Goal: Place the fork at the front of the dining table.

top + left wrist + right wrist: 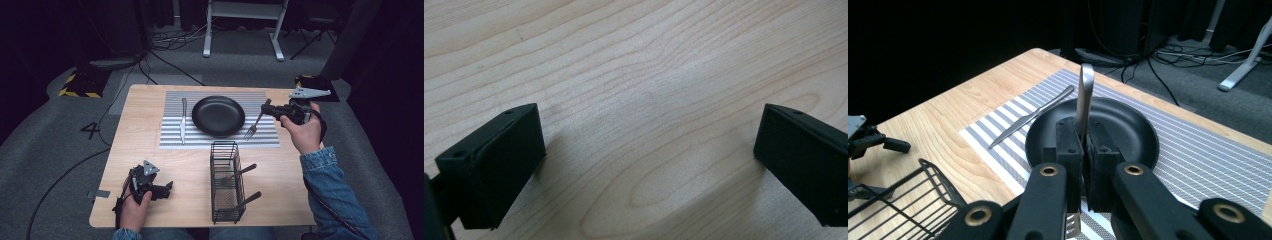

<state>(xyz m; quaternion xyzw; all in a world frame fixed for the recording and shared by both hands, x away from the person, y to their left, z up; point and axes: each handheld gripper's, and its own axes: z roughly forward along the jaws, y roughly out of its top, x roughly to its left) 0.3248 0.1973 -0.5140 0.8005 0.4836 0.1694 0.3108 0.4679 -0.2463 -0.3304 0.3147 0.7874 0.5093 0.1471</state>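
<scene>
My right gripper is shut on a silver fork and holds it over the right part of the striped placemat, tines slanting down just right of the black plate. In the right gripper view the jaws pinch the fork mid-handle, with the plate behind it. A silver knife lies on the mat left of the plate. My left gripper rests low near the table's front left, its jaws wide open above bare wood.
A black wire basket stands at the front middle of the wooden table, with two dark-handled utensils sticking out of it. Cables and white desk legs are on the floor beyond the far edge.
</scene>
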